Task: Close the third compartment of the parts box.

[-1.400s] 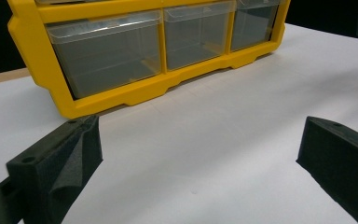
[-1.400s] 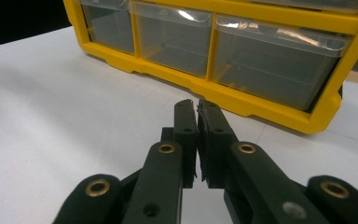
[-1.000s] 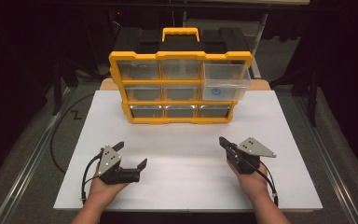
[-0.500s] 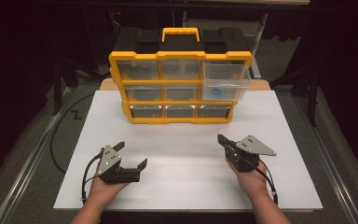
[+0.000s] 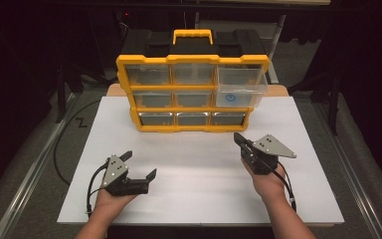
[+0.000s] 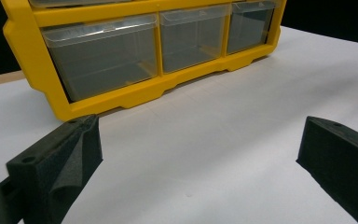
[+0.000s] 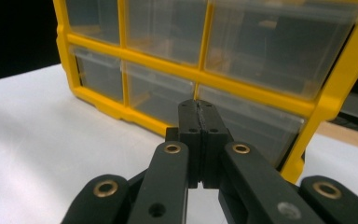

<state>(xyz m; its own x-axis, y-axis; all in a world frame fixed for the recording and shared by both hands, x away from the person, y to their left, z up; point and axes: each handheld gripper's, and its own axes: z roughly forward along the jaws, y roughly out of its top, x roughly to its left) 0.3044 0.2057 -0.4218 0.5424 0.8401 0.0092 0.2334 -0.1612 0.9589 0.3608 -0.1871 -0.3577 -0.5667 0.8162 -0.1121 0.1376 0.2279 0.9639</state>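
Since the earlier frames the right gripper (image 5: 240,141) had lifted slightly and edged toward the yellow plastic organiser cabinet with clear drawers (image 5: 193,92), while the left gripper (image 5: 139,165) lay where it was.

In the high view, the left hand (image 5: 110,199) rested palm-up on the white table sheet (image 5: 194,149), its jaws spread wide and empty. The right hand (image 5: 268,183) held its gripper raised, jaws pressed together on nothing, pointing at the cabinet's lower right corner. The upper right drawer (image 5: 240,87) stood pulled out. Bare sheet lay between both grippers and the cabinet.

In the left gripper view, the cabinet's bottom row of drawers (image 6: 107,56) stood well ahead of the parted jaws.

In the right gripper view, the closed jaws sat near the cabinet's yellow frame (image 7: 335,93).
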